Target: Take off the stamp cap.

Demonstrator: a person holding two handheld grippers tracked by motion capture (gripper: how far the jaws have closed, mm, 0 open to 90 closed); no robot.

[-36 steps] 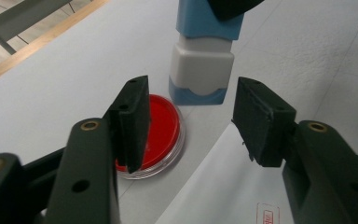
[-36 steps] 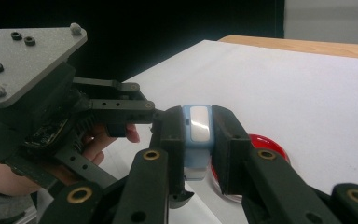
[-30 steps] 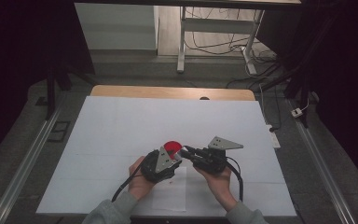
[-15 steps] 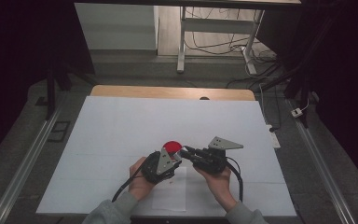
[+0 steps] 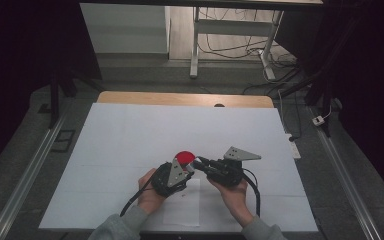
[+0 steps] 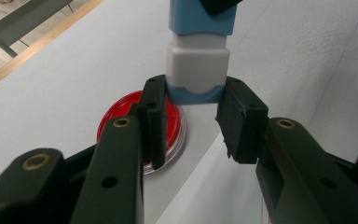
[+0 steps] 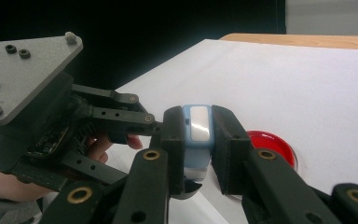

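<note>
Blue and white, the small block [image 6: 197, 70] sits clamped by both grippers, left [image 6: 193, 100] and right [image 7: 198, 135], the left's jaws having just been closing on it, above a red dish [image 6: 170, 122].

blue-and-white block [image 6: 197, 60], clamped between both tongs, above table
</note>
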